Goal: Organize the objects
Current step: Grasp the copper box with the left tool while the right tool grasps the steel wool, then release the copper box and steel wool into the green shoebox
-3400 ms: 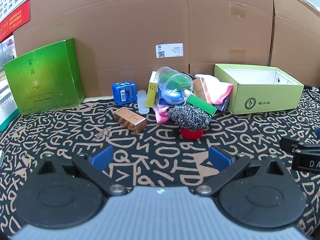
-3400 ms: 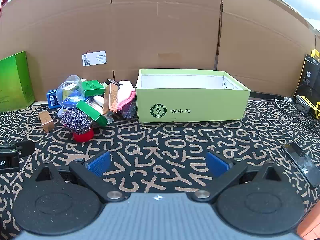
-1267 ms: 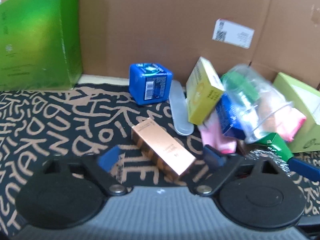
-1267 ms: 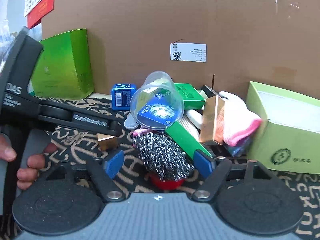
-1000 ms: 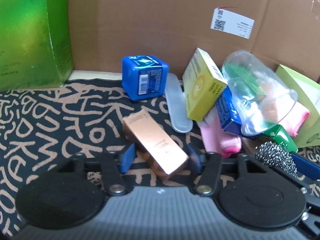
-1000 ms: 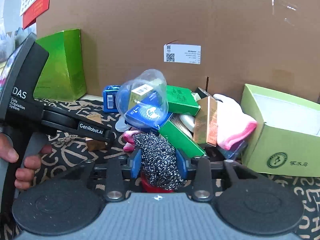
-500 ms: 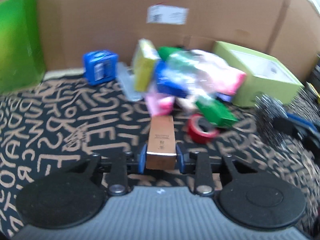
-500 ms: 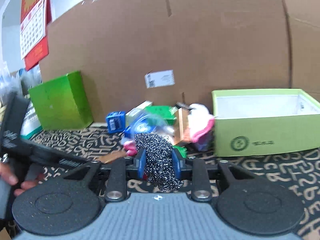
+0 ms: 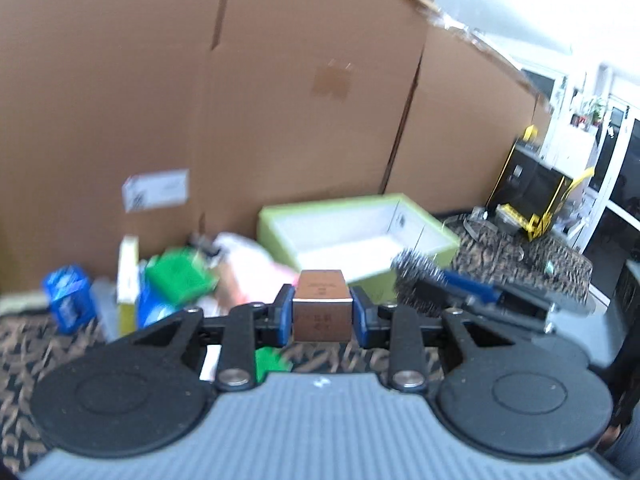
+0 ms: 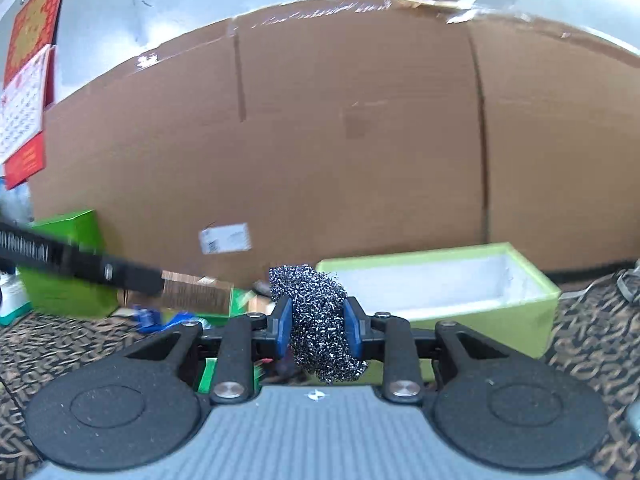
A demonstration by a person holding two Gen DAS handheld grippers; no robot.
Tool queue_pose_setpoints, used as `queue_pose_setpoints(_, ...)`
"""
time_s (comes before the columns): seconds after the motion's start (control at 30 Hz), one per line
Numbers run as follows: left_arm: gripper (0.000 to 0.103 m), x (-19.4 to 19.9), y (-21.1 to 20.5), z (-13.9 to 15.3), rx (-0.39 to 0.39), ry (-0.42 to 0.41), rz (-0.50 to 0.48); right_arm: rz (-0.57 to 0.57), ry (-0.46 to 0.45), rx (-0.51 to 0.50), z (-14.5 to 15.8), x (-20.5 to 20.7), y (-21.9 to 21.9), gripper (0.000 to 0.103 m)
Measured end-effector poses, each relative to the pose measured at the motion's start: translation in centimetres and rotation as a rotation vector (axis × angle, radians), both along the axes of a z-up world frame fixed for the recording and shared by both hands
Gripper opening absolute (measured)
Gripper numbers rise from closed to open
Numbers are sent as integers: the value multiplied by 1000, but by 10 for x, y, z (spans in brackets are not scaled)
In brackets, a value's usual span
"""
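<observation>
My left gripper (image 9: 322, 314) is shut on a copper-coloured box (image 9: 322, 306), held end-on in the air. My right gripper (image 10: 317, 326) is shut on a steel wool scrubber (image 10: 316, 320), also lifted. The open light green shoebox (image 9: 352, 236) (image 10: 440, 292) lies ahead of both, its white inside bare. In the left wrist view the scrubber (image 9: 420, 284) and the right gripper's blue fingers (image 9: 468, 286) hover at the shoebox's front right. The right wrist view shows the copper box (image 10: 196, 290) to the left, held by the left gripper.
A pile of small boxes lies left of the shoebox: a blue cube (image 9: 68, 296), a yellow box (image 9: 128, 280), a green box (image 9: 180, 276), pink cloth (image 9: 248, 264). A tall green box (image 10: 64, 264) stands far left. Cardboard walls (image 10: 320, 140) close the back. A black-and-yellow case (image 9: 528, 188) sits far right.
Both grippers closed on their objects and lifted them off the cloth, then swung right toward the shoebox. The red base stayed on the table as the scrubber rose.
</observation>
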State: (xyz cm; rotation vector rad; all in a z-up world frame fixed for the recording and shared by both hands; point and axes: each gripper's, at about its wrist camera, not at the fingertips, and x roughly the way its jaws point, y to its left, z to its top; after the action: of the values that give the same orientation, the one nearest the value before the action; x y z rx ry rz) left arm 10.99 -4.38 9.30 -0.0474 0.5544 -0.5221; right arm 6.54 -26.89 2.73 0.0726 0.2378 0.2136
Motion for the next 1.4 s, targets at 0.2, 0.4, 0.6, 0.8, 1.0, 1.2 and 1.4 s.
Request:
queue_pose_setpoints(0.2,29,64,-59,3,-17,-30,24,-71,-23,-61,2,59,-23,32)
queue_pose_setpoints(0.4,29,139,-93,-39,-22,43,55,-81,40,-114,-17,131,-36,32)
queue_pose_setpoints(0.6,29,178,-106,-81,19,124,53,-64,142,-174,-46,174,-34,33)
queue_pose_setpoints(0.8,85,178,-97,-86,-45,76,73,-93,156,-181,-54,182,-37,69)
queue_pose_setpoints(1.0,103,157,-85,-62,-79,14,102,-140,112,-199,-29,160,-41,78)
queue_pose_setpoints(1.2,103,103,-64,-15,-57,-81,101,-181,-10,-172,12,108,-36,94)
queue_pose_setpoints(1.4,103,42,-34,13,-13,-134,150,-121,-78,-154,20,58,-16,97)
